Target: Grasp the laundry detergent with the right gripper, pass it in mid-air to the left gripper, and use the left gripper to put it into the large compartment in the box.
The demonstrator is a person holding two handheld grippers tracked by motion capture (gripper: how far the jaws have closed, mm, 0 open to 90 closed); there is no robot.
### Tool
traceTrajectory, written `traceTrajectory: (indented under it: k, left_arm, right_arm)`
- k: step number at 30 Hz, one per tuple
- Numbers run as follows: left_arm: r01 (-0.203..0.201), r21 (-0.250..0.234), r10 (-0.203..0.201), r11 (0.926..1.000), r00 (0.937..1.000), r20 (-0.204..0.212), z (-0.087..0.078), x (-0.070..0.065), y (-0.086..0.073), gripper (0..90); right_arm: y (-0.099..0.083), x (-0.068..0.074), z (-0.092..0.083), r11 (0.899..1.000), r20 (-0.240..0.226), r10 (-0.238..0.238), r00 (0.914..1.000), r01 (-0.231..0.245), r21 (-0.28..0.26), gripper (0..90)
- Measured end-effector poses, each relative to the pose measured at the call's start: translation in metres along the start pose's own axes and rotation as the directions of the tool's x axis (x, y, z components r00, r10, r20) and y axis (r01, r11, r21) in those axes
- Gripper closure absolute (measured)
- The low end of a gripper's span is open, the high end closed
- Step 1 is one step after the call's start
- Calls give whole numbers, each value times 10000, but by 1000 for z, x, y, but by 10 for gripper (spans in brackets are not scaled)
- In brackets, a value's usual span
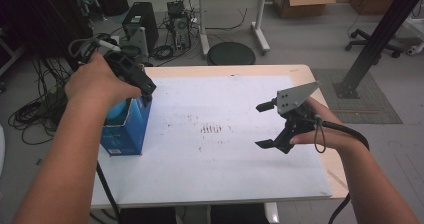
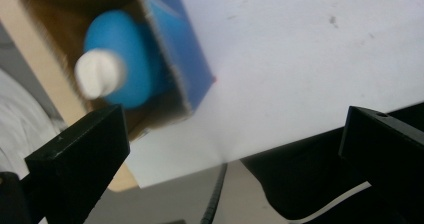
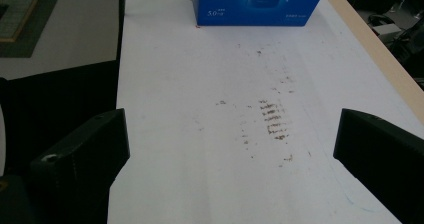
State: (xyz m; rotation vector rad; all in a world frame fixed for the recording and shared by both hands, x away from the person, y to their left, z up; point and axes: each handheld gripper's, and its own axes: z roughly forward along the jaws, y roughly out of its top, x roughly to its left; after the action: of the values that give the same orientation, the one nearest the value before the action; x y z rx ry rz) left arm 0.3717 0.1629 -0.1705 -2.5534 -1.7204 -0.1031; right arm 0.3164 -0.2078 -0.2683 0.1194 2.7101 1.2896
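— Where do the fingers of the left gripper (image 1: 142,86) stand?

— Spread wide, with nothing between them. In the left gripper view the two black fingers (image 2: 80,154) rise at the bottom corners, and the gap between them shows bare white sheet and the table's near edge.

— And the bottle?

— The blue bottle (image 2: 122,59) sits inside the open blue box (image 1: 125,126), upright, its white cap (image 2: 99,74) pointing up out of the opening. From the left fingers it lies up and to the left in that view, just off the left finger, not between the two. In the high view the gripper hangs right over the box's top, at the far right corner of the opening.

— So which way does its long axis run?

— Along the box, top to bottom, so the cap faces the camera almost end-on. A grasp would probably have to come down from above and shift toward the cap.

— What about the other hand?

— The right gripper (image 1: 265,125) is well apart, over the right part of the table (image 1: 300,74), fingers equally wide and empty. Its own view shows the box far off across the stained sheet (image 3: 260,119). The left hand is plainly the nearer one.
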Motion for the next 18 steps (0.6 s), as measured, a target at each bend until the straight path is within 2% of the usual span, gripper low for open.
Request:
traceTrajectory:
  k: [2, 4, 7, 9, 10, 11, 13, 15, 17, 18]
  left_arm:
    - [-626, -98, 626, 9980, 9980, 1, -1, -14, 2, 2]
    - [-1305, -250, 1308, 9911, 9914, 104, -1, -28, 3, 2]
    - [-2124, -341, 2134, 9766, 9765, 293, 0, -46, 3, 2]
    - [-2554, -406, 2569, 9660, 9658, 363, 2, -56, 3, 2]
    - [-2669, -469, 2688, 9626, 9623, 407, 2, -59, 2, 2]
    - [-2920, -550, 2945, 9548, 9546, 455, 3, -64, 2, 2]
    - [-3490, -635, 3530, 9350, 9331, 682, 6, -70, 1, 2]
    - [-3901, -767, 3963, 9176, 9127, 995, 9, -75, -1, 2]
    - [-4289, -860, 4362, 8992, 8940, 1022, 12, -80, -3, 2]
    - [-4426, -869, 4502, 8925, 8862, 1093, 14, -82, -4, 2]
  right_arm:
    - [2, -1, -2, 9998, -4, -59, 10000, 59, 197, 14]
    - [4, 0, -4, 9992, -66, -151, 9999, 154, 361, 15]
    - [7, 0, -9, 9970, -56, -282, 9996, 285, 716, 15]
    - [10, 0, -12, 9951, -38, -313, 9995, 316, 938, 15]
    - [12, 0, -13, 9934, -40, -318, 9995, 321, 1106, 16]
    - [13, 0, -14, 9913, -40, -352, 9994, 354, 1266, 19]
    - [17, 1, -19, 9852, -13, -500, 9987, 496, 1641, 20]
    - [21, 1, -22, 9789, -70, -538, 9985, 541, 1971, 20]
    - [24, -1, -24, 9708, -60, -611, 9981, 609, 2320, 20]
    - [25, -3, -24, 9671, -68, -598, 9982, 596, 2474, 20]
